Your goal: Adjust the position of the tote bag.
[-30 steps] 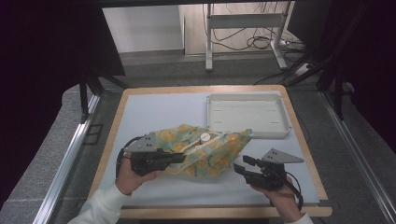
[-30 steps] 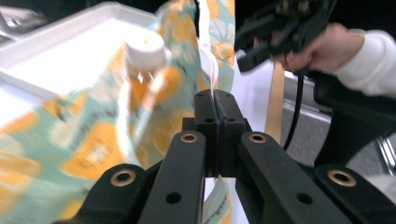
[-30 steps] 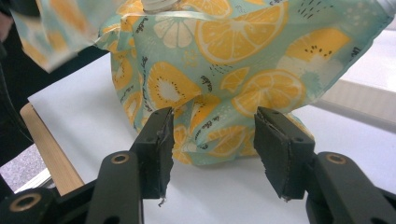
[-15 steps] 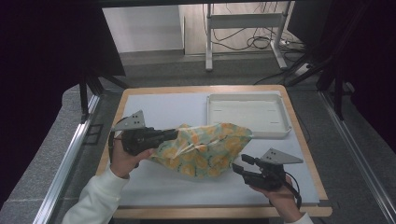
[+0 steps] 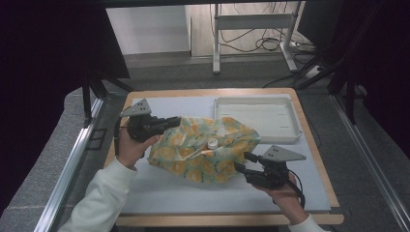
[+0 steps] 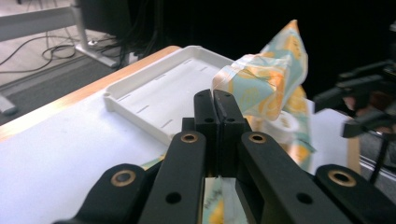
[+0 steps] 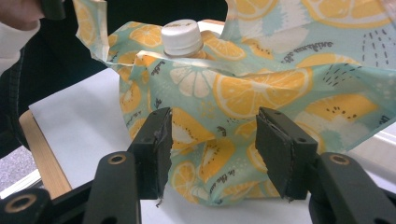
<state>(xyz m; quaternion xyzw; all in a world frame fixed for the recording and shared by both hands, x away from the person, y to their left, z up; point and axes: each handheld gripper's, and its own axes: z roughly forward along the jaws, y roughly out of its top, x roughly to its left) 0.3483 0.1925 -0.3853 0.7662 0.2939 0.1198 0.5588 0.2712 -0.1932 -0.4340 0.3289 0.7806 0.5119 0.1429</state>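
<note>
A cloth (image 5: 193, 162) printed with orange slices is bundled around a bottle, whose white cap (image 5: 212, 143) pokes out at the middle of the table. My left gripper (image 5: 175, 121) is shut on the cloth's left corner and holds it raised. In the left gripper view the pinched cloth (image 6: 261, 81) rises just past the closed jaws of the left gripper (image 6: 213, 95). My right gripper (image 5: 241, 162) is open at the bundle's front right edge. In the right gripper view the cloth (image 7: 261, 88) and the cap (image 7: 181, 37) stand just beyond the spread jaws of the right gripper (image 7: 212, 140), whose pads are not pressing.
An empty white tray (image 5: 290, 137) sits at the table's back right, close behind the bundle; in the left gripper view the tray (image 6: 159, 93) lies to the left. The pale blue mat (image 5: 159, 193) has a wooden rim. Dark frames and cables stand beyond the table.
My left gripper has moved away toward the table's far left and slightly up, drawing the cloth corner with it. The right gripper has edged a little toward the bundle.
</note>
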